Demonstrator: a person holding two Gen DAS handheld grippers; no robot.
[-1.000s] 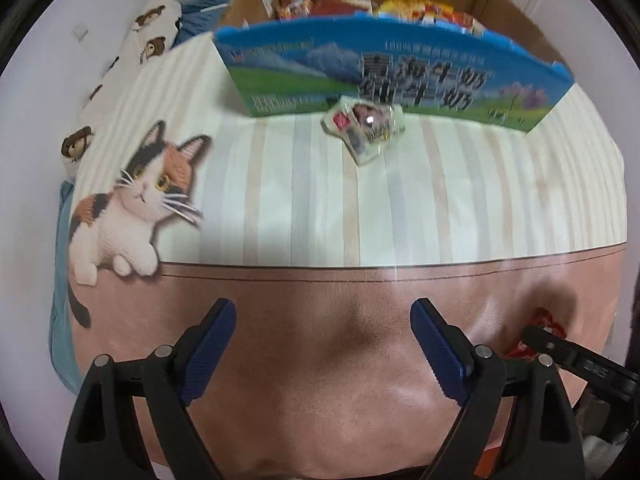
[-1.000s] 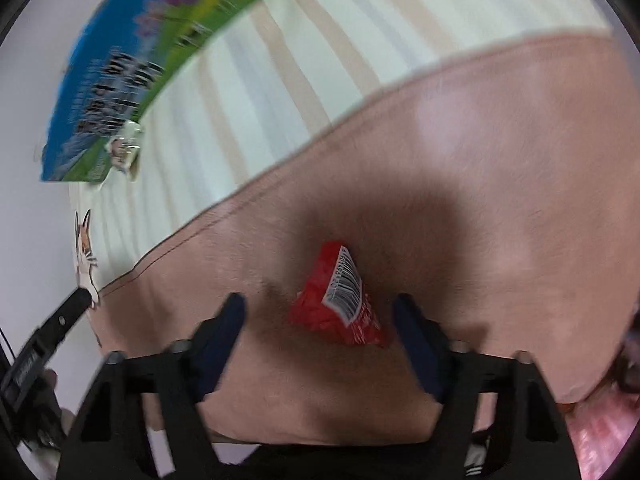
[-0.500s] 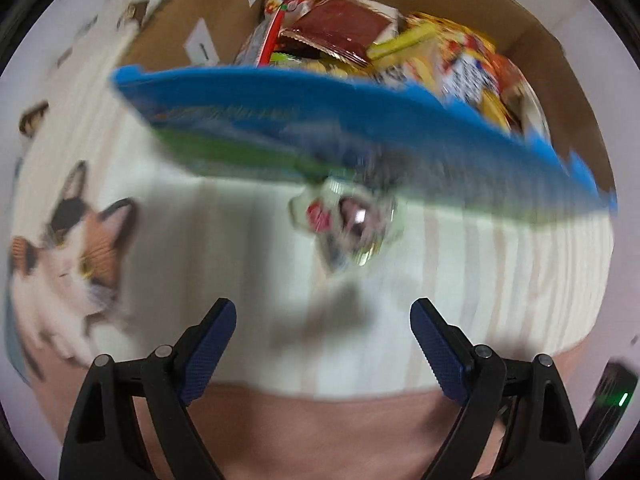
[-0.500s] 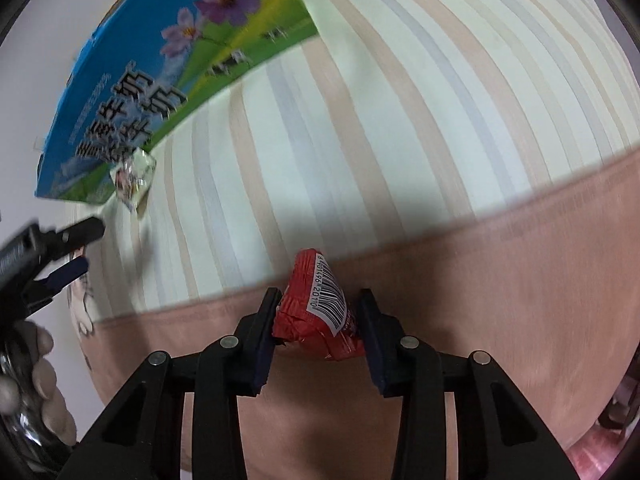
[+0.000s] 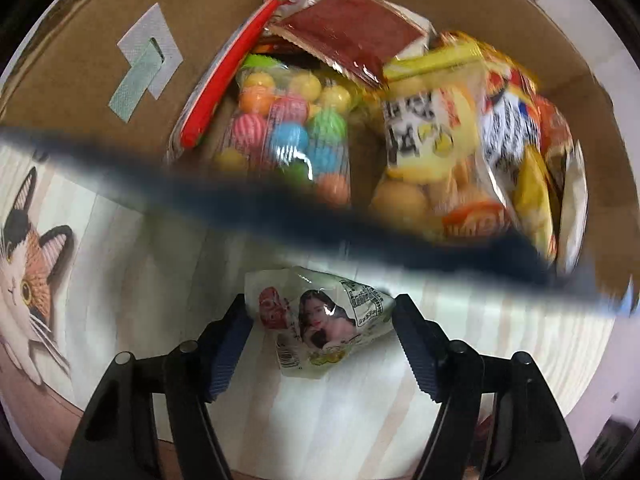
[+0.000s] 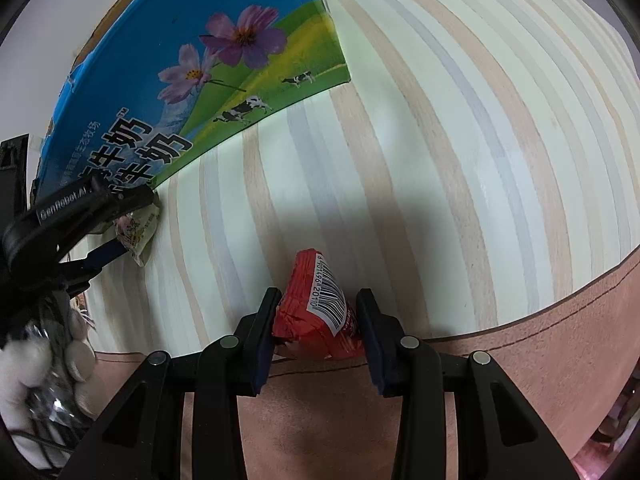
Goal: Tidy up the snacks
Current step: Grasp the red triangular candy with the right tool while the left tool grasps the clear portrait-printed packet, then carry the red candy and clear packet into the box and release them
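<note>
Right gripper [image 6: 316, 320] was clamped on a red foil packet [image 6: 316, 312], crinkly, wedge-shaped, barcode label up, held over the striped tablecloth [image 6: 460, 140]. Left gripper [image 5: 322, 332] had its jaws spread wide either side of a pale glossy packet [image 5: 320, 320] with a printed face; pads looked to be touching its edges, a firm squeeze not evident. That packet lay on the cloth just beside the blue printed wall of the cardboard box [image 5: 72, 80]. The box already held many snacks: a clear bag of coloured balls [image 5: 288, 128], a flat dark-red pouch [image 5: 356, 36], yellow bags [image 5: 448, 152]. Judged mostly done; these two packets were not yet boxed.
</note>
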